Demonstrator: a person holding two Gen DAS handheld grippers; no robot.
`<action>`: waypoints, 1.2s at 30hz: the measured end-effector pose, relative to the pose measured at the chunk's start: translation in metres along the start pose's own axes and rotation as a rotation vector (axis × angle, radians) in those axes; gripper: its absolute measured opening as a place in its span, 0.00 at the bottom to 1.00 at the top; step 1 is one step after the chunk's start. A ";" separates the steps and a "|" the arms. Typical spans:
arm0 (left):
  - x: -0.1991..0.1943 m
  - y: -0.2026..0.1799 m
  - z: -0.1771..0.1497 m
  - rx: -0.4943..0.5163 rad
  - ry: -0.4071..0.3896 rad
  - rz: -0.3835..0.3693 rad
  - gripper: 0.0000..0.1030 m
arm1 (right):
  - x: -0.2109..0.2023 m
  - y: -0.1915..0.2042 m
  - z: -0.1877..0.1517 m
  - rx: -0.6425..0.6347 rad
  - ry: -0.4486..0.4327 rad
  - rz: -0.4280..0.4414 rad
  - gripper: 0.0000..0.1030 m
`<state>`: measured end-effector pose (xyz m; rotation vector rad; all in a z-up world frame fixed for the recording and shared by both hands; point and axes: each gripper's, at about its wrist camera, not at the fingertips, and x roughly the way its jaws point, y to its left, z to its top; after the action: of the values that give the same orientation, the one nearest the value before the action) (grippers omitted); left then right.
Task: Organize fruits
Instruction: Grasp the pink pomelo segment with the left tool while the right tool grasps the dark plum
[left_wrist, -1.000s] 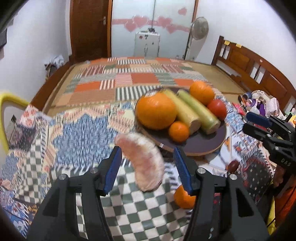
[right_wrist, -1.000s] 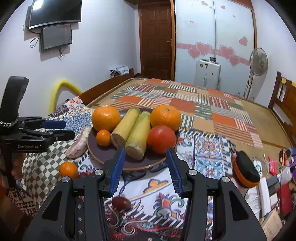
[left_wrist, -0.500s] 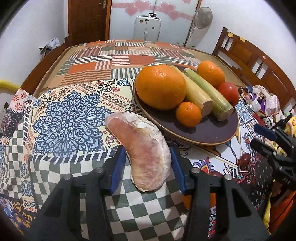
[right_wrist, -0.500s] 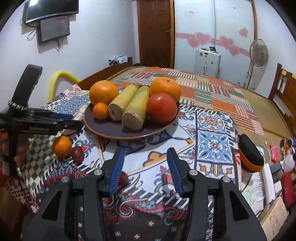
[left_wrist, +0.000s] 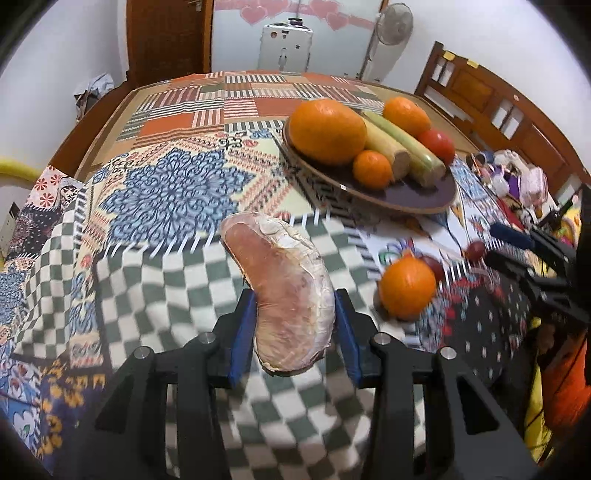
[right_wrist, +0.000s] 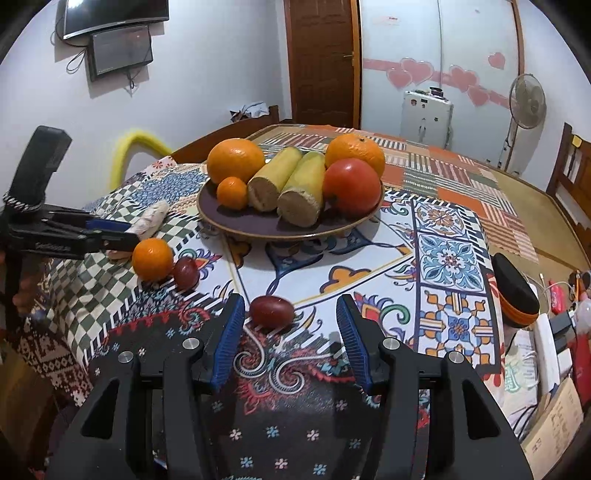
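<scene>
The left hand-held gripper (left_wrist: 294, 325) has its two blue pads (left_wrist: 242, 332) against the sides of a pink pomelo segment (left_wrist: 284, 291); the jaws have just been closing, and the segment sits pinched between them, its curved far end reaching forward past the fingertips. Under it lies a patchwork cloth (left_wrist: 166, 192) with green checks. To the right of this gripper, near it, a small orange (left_wrist: 406, 288) rests on the cloth, and a dark red fruit (left_wrist: 432, 266) is touching its far side. Ahead and to the right stands a dark plate (left_wrist: 417, 194), which carries a big orange (left_wrist: 327, 131), a small orange beside it, two pieces of sugarcane (left_wrist: 391, 147), another orange and a tomato (left_wrist: 437, 144).

The right hand-held gripper (right_wrist: 291, 332) is spread, with nothing pressed between the pads. A dark red oval fruit (right_wrist: 272, 312) lies on the cloth just in front of the fingertips, closer to the left pad (right_wrist: 229, 339) and apart from both. Farther to the left of this gripper are the small orange (right_wrist: 152, 258) and the other dark red fruit (right_wrist: 185, 272), touching each other. The plate (right_wrist: 258, 227) with its fruits stands straight ahead, well beyond the fingertips. To the right of the gripper, at the edge of the cloth, lies a black and orange case (right_wrist: 515, 291).
</scene>
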<state>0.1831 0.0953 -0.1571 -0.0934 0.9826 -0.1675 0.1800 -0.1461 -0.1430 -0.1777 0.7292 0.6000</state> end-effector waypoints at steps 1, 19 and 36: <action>-0.002 0.000 -0.003 0.002 0.005 -0.002 0.41 | 0.000 0.001 -0.001 -0.001 0.003 0.001 0.47; 0.024 0.003 0.025 -0.031 -0.001 0.069 0.50 | 0.016 0.010 0.000 -0.014 0.027 0.018 0.34; -0.008 -0.019 0.017 0.032 -0.068 0.058 0.23 | 0.002 0.001 0.008 0.024 -0.027 0.030 0.24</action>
<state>0.1907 0.0784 -0.1383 -0.0403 0.9139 -0.1258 0.1853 -0.1419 -0.1390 -0.1359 0.7135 0.6207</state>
